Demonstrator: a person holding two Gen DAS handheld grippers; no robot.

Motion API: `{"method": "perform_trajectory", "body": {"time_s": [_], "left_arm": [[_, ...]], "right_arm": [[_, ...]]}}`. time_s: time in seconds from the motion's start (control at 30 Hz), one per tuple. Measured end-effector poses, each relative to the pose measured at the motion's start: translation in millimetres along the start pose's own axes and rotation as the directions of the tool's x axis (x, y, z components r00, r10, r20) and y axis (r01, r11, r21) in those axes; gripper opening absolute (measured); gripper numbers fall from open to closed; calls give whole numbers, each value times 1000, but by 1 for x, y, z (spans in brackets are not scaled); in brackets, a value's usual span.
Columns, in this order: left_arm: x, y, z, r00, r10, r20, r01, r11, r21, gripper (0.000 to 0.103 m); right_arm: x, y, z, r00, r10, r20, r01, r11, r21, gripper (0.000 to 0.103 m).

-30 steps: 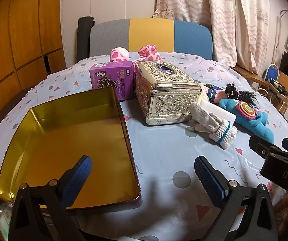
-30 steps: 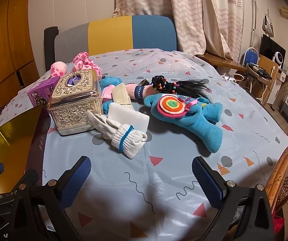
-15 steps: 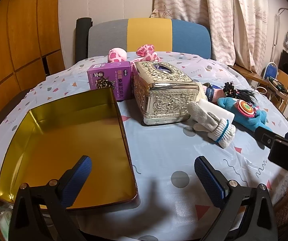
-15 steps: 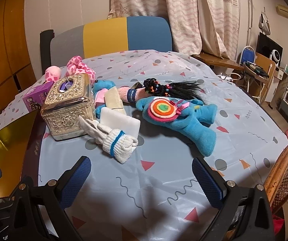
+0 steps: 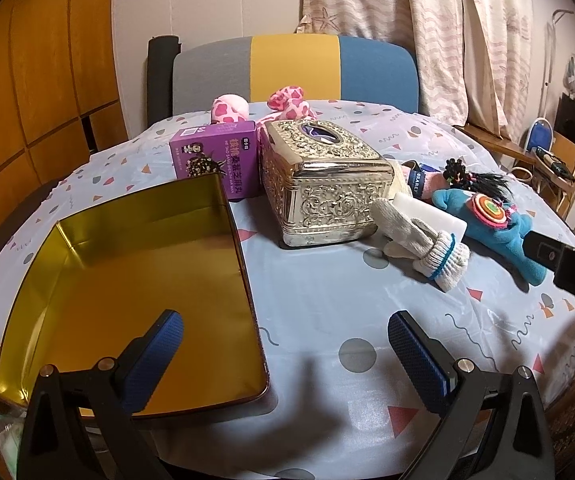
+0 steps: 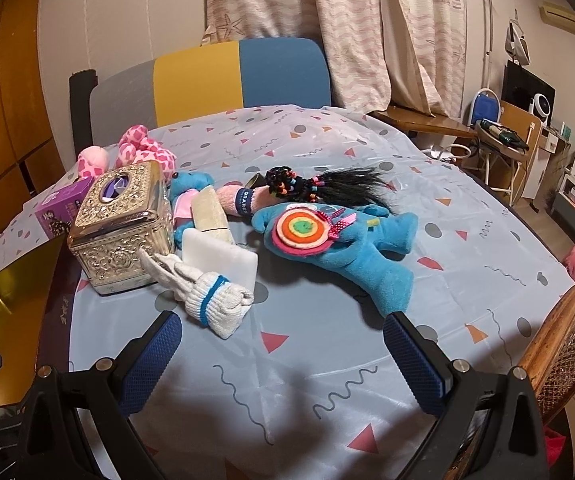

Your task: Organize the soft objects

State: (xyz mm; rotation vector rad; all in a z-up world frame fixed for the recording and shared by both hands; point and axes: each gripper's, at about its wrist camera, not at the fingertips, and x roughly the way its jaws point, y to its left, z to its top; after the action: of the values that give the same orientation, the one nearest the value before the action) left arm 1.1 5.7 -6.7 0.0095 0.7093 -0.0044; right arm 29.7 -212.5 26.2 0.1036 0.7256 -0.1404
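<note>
A blue plush toy (image 6: 351,248) with a rainbow disc lies on the table, also seen as the blue plush toy (image 5: 499,228) at the right. A white knit glove (image 6: 207,296) with a blue band lies in front of a white sponge block (image 6: 223,258); the same glove (image 5: 427,244) shows in the left view. A black-haired doll (image 6: 307,188), a small blue bear (image 6: 187,188) and a pink spotted plush (image 6: 139,152) lie behind. My right gripper (image 6: 281,354) is open just short of the glove and the plush foot. My left gripper (image 5: 285,346) is open over the gold tin's (image 5: 99,276) right edge.
An ornate silver tissue box (image 5: 319,188) and a purple carton (image 5: 215,160) stand mid-table. A sofa (image 5: 295,68) backs the table. A wicker chair (image 6: 567,340) is at the right edge. The right gripper's body (image 5: 567,268) intrudes at the right in the left view.
The right gripper has come forward and slightly down toward the glove and blue plush. The left gripper has drifted only a little. Both stay open.
</note>
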Motion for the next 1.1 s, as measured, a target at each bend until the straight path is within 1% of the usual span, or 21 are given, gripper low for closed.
{"method": "perform_trajectory", "body": {"time_s": [0.23, 0.4, 0.57, 0.67, 0.7, 0.77, 0.8, 0.83, 0.87, 0.9, 0.93, 1.0, 1.03, 1.1], "left_arm": [[2, -3, 0, 1000, 2, -9, -2, 1000, 13, 103], [4, -7, -1, 1000, 1, -18, 0, 1000, 29, 103], [7, -11, -1, 1000, -9, -27, 11, 999, 48, 103], [8, -16, 1, 999, -27, -29, 29, 997, 77, 103], [9, -19, 3, 999, -42, -29, 45, 995, 92, 103], [9, -22, 10, 993, -111, -38, 114, 988, 109, 103], [9, -23, 14, 987, -154, -47, 158, 982, 103, 103], [11, -22, 19, 975, -212, -60, 217, 973, 84, 103], [15, -22, 24, 958, -275, -80, 280, 959, 52, 103], [18, -23, 26, 949, -302, -94, 306, 951, 34, 103], [26, -26, 30, 936, -331, -123, 334, 942, 11, 103], [38, -33, 34, 917, -364, -166, 367, 930, -14, 103], [46, -36, 35, 901, -386, -196, 387, 921, -37, 103], [59, -44, 37, 873, -423, -241, 414, 906, -89, 103]], "right_arm": [[1, -9, 4, 1000, -8, 4, 8, 1000, 14, 103], [3, -19, 12, 1000, 4, 4, -4, 1000, 29, 103], [5, -34, 22, 1000, 19, 7, -19, 998, 67, 103], [8, -49, 28, 999, 49, 3, -49, 992, 112, 103], [10, -54, 29, 998, 57, 0, -56, 990, 127, 103], [13, -63, 33, 998, 66, -1, -65, 985, 162, 103], [15, -69, 34, 997, 80, -2, -78, 980, 185, 103], [16, -72, 35, 996, 88, -1, -86, 977, 197, 103], [17, -76, 35, 995, 100, 2, -98, 972, 215, 103], [18, -80, 35, 994, 112, 6, -111, 966, 232, 103], [19, -83, 35, 993, 120, 10, -119, 963, 243, 103], [22, -89, 34, 989, 150, 13, -148, 951, 272, 103], [22, -91, 34, 985, 174, 23, -173, 943, 284, 103], [22, -94, 34, 981, 189, 32, -190, 936, 297, 103]]}}
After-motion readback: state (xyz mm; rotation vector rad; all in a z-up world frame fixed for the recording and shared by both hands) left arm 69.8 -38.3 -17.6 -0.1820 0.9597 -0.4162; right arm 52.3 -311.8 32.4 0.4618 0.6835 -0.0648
